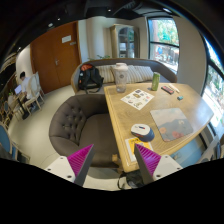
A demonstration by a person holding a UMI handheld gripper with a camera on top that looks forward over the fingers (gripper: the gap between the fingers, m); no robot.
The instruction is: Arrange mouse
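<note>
A white computer mouse (140, 130) lies on the light wooden table (128, 115), left of a grey mouse mat (173, 124). My gripper (113, 158) is held high above the table's near end, well short of the mouse. Its two fingers, with magenta pads (80, 157), stand wide apart and nothing is between them. The mouse is beyond the right finger (148, 158).
A grey tufted chair (78, 117) stands left of the table. On the table lie papers (137, 98), a green bottle (155, 80) and small items. A sofa with cushions (120, 75) is at the far end. A black cable (128, 178) hangs at the table's near edge.
</note>
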